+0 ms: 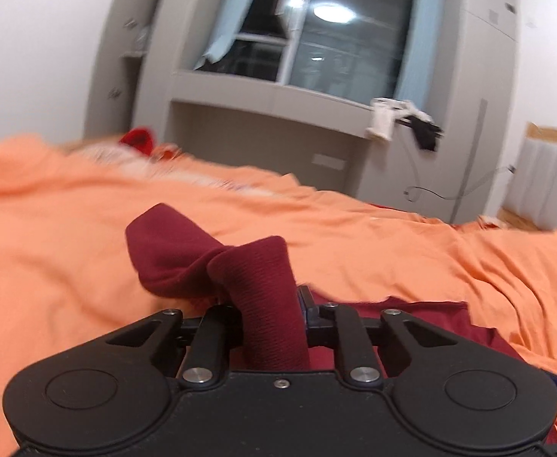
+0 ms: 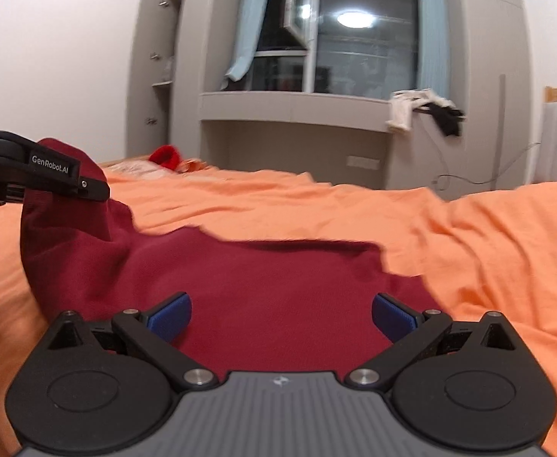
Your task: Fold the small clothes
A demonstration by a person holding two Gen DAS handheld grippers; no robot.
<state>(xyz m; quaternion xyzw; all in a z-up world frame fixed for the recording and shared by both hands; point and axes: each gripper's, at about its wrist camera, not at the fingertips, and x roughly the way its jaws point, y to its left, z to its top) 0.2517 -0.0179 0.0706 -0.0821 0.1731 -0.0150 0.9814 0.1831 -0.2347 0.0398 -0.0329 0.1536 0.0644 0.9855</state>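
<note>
Maroon garment (image 1: 217,259) in raised left gripper (image 1: 267,304)

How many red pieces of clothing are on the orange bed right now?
2: a dark red garment in front, one end lifted by the left hand-held gripper, and a bright red item at the far edge. Others may be hidden.

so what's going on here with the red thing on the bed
A person is folding a dark red garment on an orange bedspread with two handheld grippers. The left gripper is shut on a ribbed cuff or sleeve end and holds it lifted off the bed. The right gripper is open over the flat part of the garment, gripping nothing.
</note>
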